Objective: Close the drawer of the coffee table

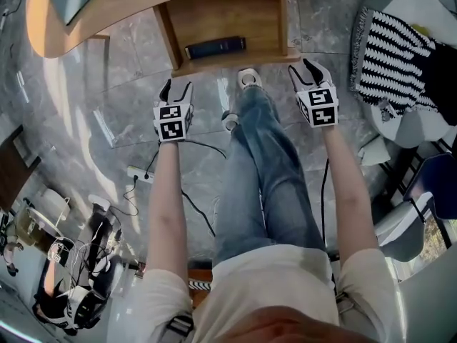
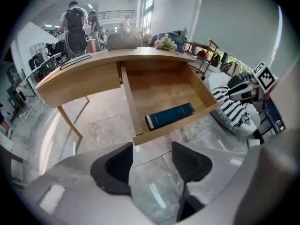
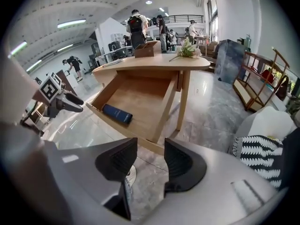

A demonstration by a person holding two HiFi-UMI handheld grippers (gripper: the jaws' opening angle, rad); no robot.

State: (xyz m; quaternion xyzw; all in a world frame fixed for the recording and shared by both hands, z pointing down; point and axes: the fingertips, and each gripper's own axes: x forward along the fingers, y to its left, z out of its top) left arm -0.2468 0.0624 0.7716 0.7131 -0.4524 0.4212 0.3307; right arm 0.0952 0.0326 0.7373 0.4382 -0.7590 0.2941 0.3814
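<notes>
The coffee table (image 1: 107, 6) has its wooden drawer (image 1: 265, 14) pulled out towards me, with a dark blue book (image 1: 215, 47) lying inside near the front board. My left gripper (image 1: 176, 90) hangs open just short of the drawer's left front corner, touching nothing. My right gripper (image 1: 308, 70) is open too, close to the right front corner. In the left gripper view the drawer (image 2: 159, 86) and book (image 2: 169, 116) lie beyond the empty jaws (image 2: 152, 161). The right gripper view shows the drawer (image 3: 136, 95), the book (image 3: 117, 114) and empty jaws (image 3: 150, 161).
My legs and a white shoe (image 1: 248, 79) stand between the grippers, right below the drawer front. A black-and-white striped cushion (image 1: 389, 56) lies on a seat to the right. A power strip with cables (image 1: 139, 175) is on the marble floor at left. A table leg (image 3: 183, 102) stands beside the drawer.
</notes>
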